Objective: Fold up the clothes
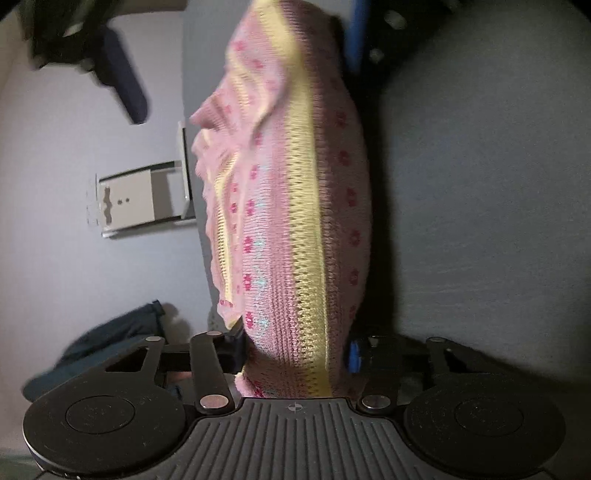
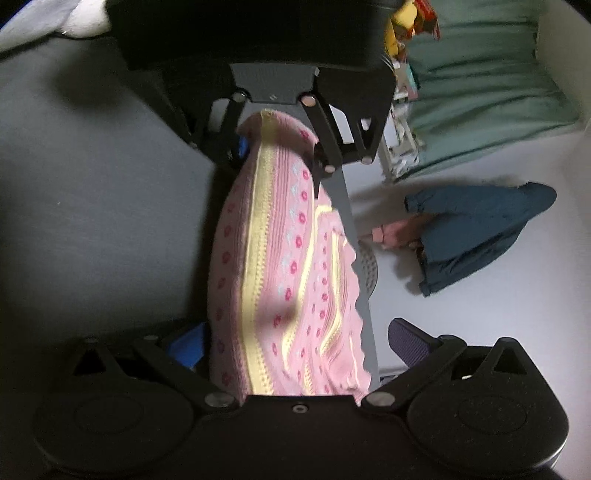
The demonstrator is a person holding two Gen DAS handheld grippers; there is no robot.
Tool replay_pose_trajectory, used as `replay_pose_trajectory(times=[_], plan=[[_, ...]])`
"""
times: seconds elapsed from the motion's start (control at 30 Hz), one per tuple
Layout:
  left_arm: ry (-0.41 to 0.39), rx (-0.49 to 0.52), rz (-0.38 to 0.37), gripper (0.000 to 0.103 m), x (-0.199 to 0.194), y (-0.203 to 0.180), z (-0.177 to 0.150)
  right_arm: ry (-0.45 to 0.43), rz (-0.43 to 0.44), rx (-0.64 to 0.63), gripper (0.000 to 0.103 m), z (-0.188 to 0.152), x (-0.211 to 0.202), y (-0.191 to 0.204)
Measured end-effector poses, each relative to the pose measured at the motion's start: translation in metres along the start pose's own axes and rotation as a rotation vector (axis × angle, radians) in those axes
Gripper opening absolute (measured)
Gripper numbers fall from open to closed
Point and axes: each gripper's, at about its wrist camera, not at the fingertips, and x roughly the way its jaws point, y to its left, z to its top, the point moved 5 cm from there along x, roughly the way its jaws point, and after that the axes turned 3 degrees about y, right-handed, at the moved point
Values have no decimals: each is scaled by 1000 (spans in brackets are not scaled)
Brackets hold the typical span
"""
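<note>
Home interior, likely a bedroom: pale floor (image 2: 480,332) strewn with a dark blue garment (image 2: 476,236), green bedding (image 2: 491,85) at the wall, toys (image 2: 406,18) piled beside it, grey fabric surface (image 1: 480,184).

Two black handheld grippers, matte plastic bodies

Left gripper (image 1: 295,354): black linkage arms w/ silver round pivot screws, two round disc housings either side, grey ribbed centre plate w/ small crosshair mark, blue pad on one finger (image 1: 354,356). Right gripper (image 2: 291,369): same black linkage, silver pivots, disc housings, smooth black centre plate w/ one small screw, blue finger pad (image 2: 188,345).
</note>
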Motion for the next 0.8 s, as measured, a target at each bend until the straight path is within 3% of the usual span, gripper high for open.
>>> replay_pose_trajectory(times=[0.17,0.23,0.3,0.4,0.47,0.5,0.7,0.8], plan=[[-3,-98,-38,40,-5,14,-10,3,-23,48,101,-3,8,-10],[-7,-124,-60,40,-7,18,-15,-3,-25,50,94,-4,9,-12],[-11,-143,-77,39,-9,20,-19,2,-1,55,69,-5,10,-13],[-18,-153,-89,38,-14,20,-25,-5,45,101,52,-8,8,-16],[-25,-151,-96,37,-15,24,-25,-12,93,146,25,-8,5,-20],[-29,-146,-96,37,-17,23,-27,-20,121,175,21,-9,4,-24],[-55,-161,-98,37,-36,36,-33,-84,248,273,18,-9,-20,-46],[-100,-151,-149,37,-63,36,-39,-112,295,282,17,-11,-42,-49]])
